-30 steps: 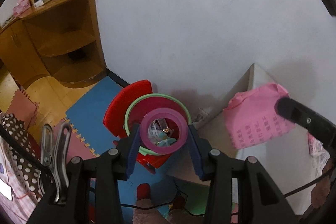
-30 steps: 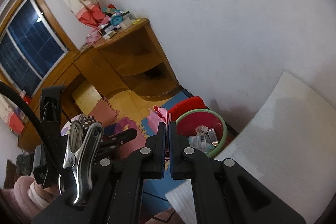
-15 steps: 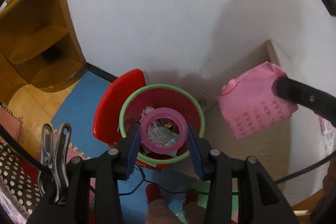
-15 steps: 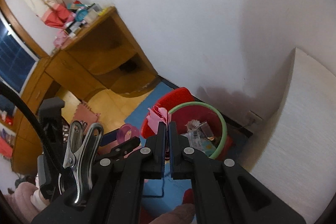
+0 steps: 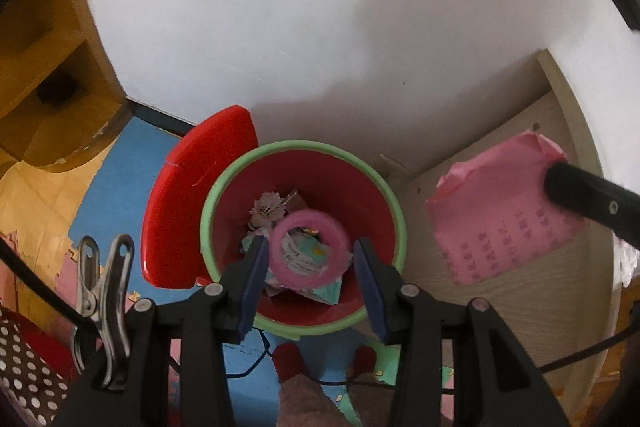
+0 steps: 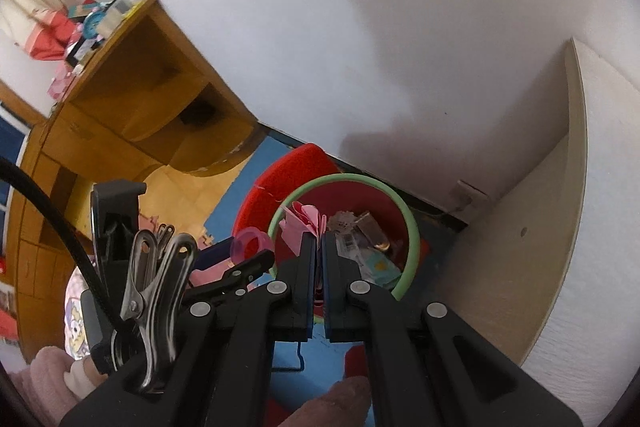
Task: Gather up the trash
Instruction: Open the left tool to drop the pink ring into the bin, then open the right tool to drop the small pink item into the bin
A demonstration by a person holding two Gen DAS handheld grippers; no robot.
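Left gripper fingers clamp pink ring; right gripper fingers pinch pink paper, partly hiding it.

A blue foam mat covers the floor against the wall, carrying a red bin with a green rim, scraps inside, beside a wooden corner shelf standing on yellow flooring.

Both wrist views look steeply down, near, sharing red bin.

left gripper — black, blue pads | right gripper — black, silver screws
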